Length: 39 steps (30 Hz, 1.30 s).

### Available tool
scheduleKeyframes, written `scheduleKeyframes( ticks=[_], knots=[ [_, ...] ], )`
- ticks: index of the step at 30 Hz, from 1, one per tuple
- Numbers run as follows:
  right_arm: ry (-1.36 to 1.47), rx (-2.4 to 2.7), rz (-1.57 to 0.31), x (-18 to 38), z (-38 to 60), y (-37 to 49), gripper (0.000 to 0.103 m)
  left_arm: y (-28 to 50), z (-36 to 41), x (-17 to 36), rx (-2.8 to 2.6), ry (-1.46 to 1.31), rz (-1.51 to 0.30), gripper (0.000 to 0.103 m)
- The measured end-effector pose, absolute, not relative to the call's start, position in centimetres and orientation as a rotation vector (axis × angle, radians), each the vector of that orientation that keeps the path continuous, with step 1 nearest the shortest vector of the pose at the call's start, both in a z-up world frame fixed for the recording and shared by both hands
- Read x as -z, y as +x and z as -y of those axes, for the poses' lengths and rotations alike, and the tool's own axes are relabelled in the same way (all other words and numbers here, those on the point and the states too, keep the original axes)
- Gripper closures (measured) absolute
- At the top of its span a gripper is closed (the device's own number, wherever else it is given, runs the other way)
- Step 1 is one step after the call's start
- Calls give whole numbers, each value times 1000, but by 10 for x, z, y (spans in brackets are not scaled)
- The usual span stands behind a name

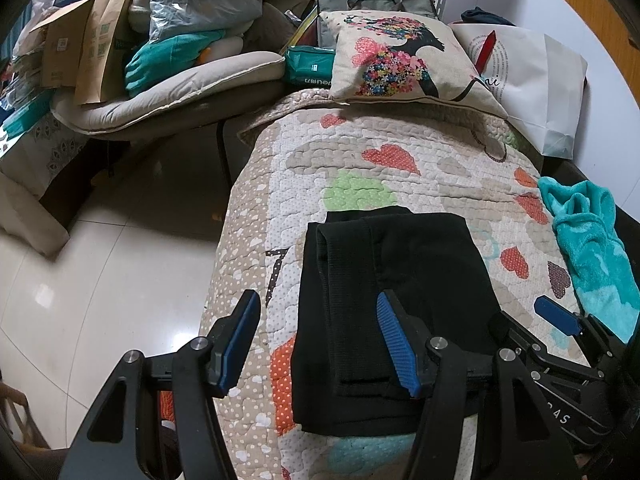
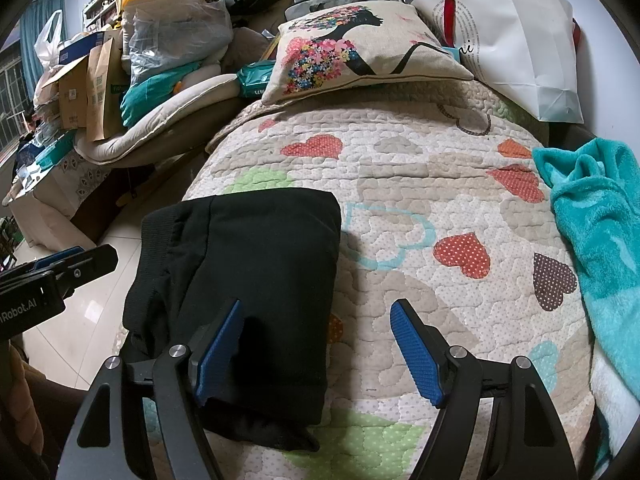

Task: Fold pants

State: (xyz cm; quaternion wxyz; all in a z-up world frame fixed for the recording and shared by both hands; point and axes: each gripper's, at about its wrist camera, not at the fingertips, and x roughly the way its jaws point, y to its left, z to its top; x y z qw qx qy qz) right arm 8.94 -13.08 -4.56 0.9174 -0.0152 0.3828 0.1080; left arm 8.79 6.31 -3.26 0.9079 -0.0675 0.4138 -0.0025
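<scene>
The black pants lie folded into a compact stack on the heart-patterned quilt. They also show in the right wrist view, with the ribbed waistband at the left. My left gripper is open and empty above the stack's left edge. My right gripper is open and empty above the stack's right edge. The right gripper's blue finger also shows in the left wrist view. The left gripper shows at the left edge of the right wrist view.
A teal fleece cloth lies on the quilt's right side. A flower-print pillow and a white paper bag sit at the far end. A cluttered chair and tiled floor are to the left.
</scene>
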Motion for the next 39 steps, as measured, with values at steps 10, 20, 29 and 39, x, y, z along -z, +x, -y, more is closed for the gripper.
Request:
scheduleKeyframes(
  ticks=[10,20,29,39],
  knots=[
    [-32,-222,-789,47,130,89,22,88,-63,33,5,-138,-856,43],
    [-32,-220,-788,47,129,89,22,88,-63,36,2,-130,-868,43],
    [-35,-221,-785,48,127,88,22,88,-64,36,0,-126,-872,43],
    [-36,-220,-783,48,128,88,22,97,-73,44,21,-174,-919,43]
  ],
)
